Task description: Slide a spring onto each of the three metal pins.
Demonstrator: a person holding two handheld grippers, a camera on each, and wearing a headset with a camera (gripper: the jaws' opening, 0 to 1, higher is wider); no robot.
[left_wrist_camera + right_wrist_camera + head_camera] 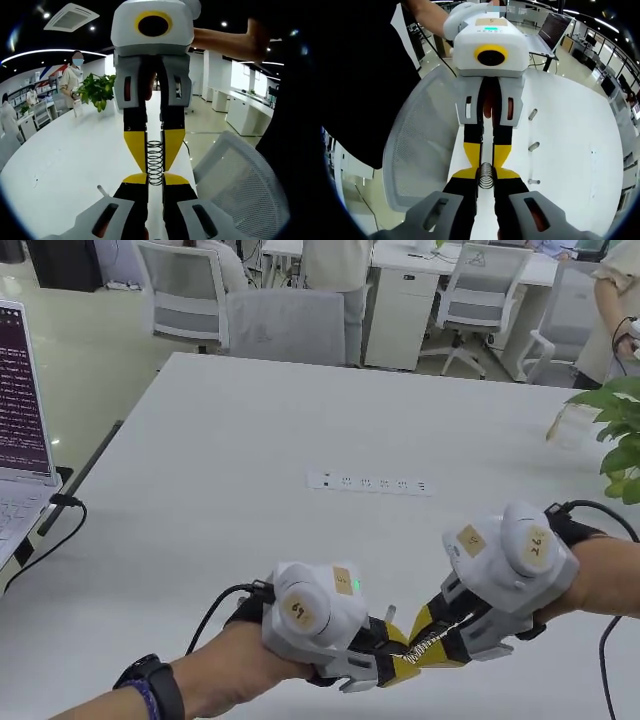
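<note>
**Head view, left to right.** An open laptop [18,410] sits at the left edge of the white worktop [230,470]. At the near edge the left gripper [398,660] points rightward. It meets, tip to tip, the right gripper [435,635], which points leftward and down. A coil spring [422,647] bridges the two pairs of yellow fingertips, above the near edge of the worktop. A white power strip [368,483] lies flat near the middle of the worktop, well beyond the grippers. A potted plant [618,430] stands at the right edge.

**Left gripper view.** The spring runs lengthwise in the slot between the right gripper's yellow fingers. Its nearer end sits between the left gripper's own tips. The left jaws are drawn in to a narrow slot and pinch that end of the spring. A white mesh chair [240,180] stands just off the worktop's edge, to the right of the jaws.

**Right gripper view.** The spring appears nearly end-on between the right gripper's own yellow tips. These jaws are likewise clenched, grasping the spring's other end. Three metal pins [534,146] sit in a row on the worktop to the right of the jaws, apart from one another and apart from the spring. Whether they stand upright or lie flat cannot be told.
</note>
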